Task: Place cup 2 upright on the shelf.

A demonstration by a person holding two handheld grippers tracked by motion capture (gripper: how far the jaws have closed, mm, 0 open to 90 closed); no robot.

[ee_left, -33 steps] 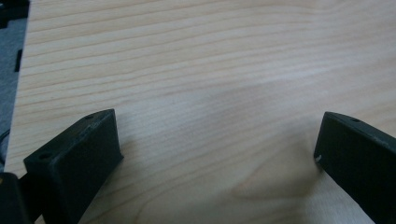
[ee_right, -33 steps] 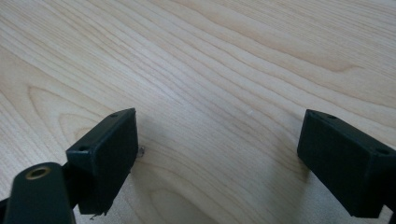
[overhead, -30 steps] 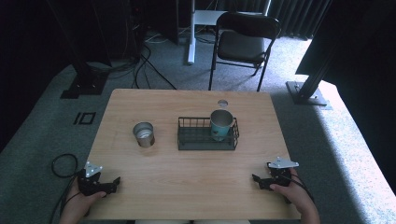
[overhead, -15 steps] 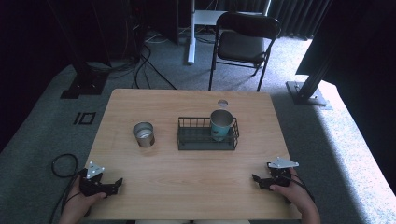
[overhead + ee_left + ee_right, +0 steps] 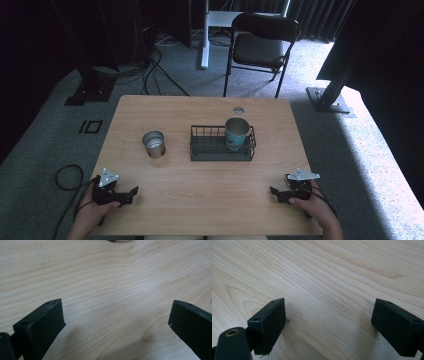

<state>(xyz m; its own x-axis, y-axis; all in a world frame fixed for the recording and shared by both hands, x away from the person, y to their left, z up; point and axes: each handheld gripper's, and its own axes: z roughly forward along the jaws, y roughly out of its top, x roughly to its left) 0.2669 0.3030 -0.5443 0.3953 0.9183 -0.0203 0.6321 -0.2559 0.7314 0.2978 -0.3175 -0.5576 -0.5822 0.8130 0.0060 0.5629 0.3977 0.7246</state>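
Cup (image 5: 236,133) in basket (image 5: 220,150) at table (image 5: 200,200) centre; tin (image 5: 154,144) left of basket.

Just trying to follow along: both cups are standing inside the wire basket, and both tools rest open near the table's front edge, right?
Not quite. In the high view only the teal cup stands in the wire basket; the metal cup stands on the table, left of it. Both tools, left and right, rest open.

Table (image 5: 200,195): pale wood, matt, smooth, grain clear. Basket (image 5: 220,149) on it: dark wire metal. Tin can (image 5: 154,144) left of basket: shiny bare metal. Cup (image 5: 236,133) inside basket: teal, glossy. Gripper jaws: matt black plastic, edges scuffed.
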